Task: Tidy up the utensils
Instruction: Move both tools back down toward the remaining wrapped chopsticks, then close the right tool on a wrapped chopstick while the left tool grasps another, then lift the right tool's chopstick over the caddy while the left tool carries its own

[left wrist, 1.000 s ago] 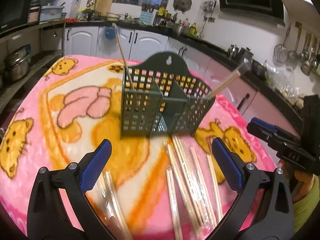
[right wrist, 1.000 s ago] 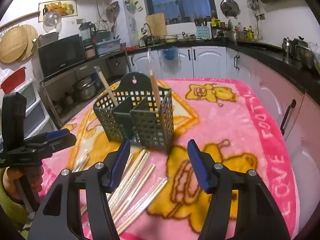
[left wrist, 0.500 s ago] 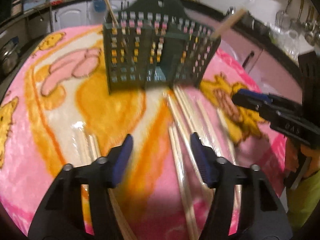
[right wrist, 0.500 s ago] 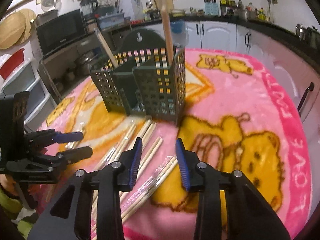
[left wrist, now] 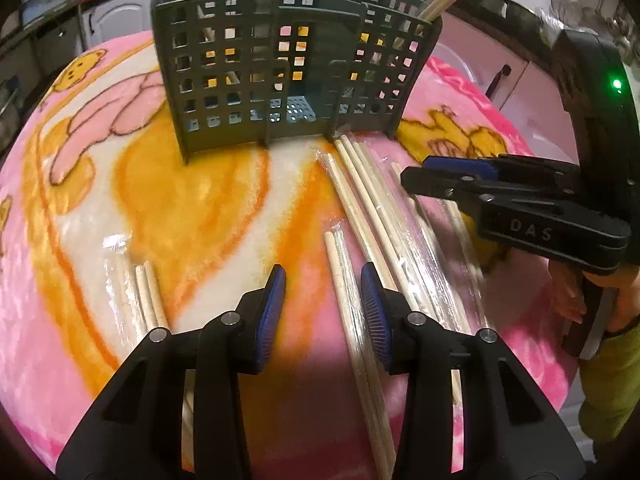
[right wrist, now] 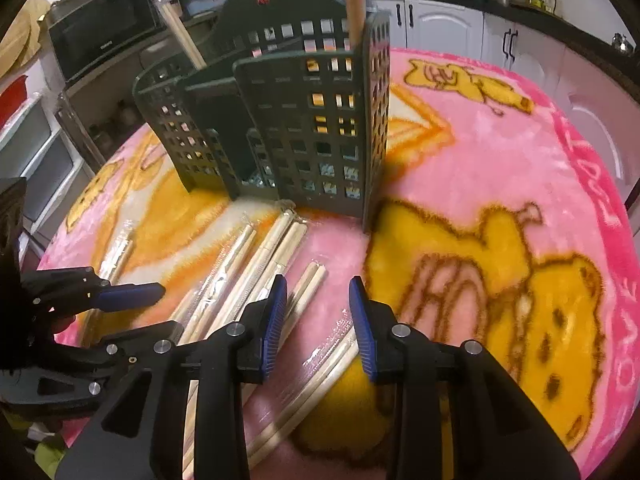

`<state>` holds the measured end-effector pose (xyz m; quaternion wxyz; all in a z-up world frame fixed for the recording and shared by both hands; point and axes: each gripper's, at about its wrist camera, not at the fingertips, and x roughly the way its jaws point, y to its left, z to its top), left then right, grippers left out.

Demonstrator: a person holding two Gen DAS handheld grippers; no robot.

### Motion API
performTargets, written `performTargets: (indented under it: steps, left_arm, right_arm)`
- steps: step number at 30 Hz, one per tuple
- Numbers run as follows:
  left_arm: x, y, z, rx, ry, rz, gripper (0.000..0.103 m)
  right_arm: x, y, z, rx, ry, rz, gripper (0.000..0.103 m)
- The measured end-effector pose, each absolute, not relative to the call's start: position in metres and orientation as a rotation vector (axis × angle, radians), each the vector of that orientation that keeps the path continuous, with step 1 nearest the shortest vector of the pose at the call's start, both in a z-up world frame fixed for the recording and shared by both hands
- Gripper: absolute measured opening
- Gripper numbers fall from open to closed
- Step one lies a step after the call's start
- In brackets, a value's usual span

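Both jaw pairs have just been narrowed. The left tool (left wrist: pixel 323 312) and right tool (right wrist: pixel 318 320) are held part-open over wrapped chopsticks (left wrist: pixel 352 304), whose near ends are hidden beneath them; contact cannot be judged.

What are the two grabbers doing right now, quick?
Left gripper: open, jaws just been closing, a wrapped chopstick pair between them, not pinched.
Right gripper: open, nothing gripped.

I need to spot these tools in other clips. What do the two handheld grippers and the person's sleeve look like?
Both the left gripper and right gripper are black clamp-style frames with silver rivets and ribbed blue pads. The right one bears "DAS" lettering and a green light. The sleeve is yellow-green.
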<state>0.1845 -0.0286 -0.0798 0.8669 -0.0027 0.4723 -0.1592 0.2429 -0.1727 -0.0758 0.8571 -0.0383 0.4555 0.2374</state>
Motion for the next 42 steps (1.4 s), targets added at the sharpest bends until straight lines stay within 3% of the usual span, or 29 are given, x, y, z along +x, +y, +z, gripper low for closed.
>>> performTargets:
  steps: [11, 14, 19, 28, 42]
  left_arm:
    - [0.204, -0.042, -0.081, 0.057, 1.017, -0.33, 0.032]
    - [0.208, -0.044, -0.081, 0.074, 1.016, -0.323, 0.025]
    - [0.21, -0.042, -0.081, 0.082, 1.01, -0.311, 0.012]
    - [0.214, -0.027, -0.075, 0.017, 1.007, -0.336, 0.004]
    - [0.209, -0.009, -0.021, -0.067, 0.879, -0.38, 0.003]
  right_arm:
    - [0.259, -0.166, -0.083, -0.077, 1.005, 0.485, 0.031]
    - [0.262, -0.163, -0.084, -0.085, 1.012, 0.474, 0.03]
    - [0.262, -0.16, -0.083, -0.093, 0.997, 0.455, 0.018]
    - [0.252, -0.166, -0.056, -0.014, 0.91, 0.49, 0.015]
    - [0.225, -0.177, 0.003, -0.003, 0.718, 0.526, 0.013]
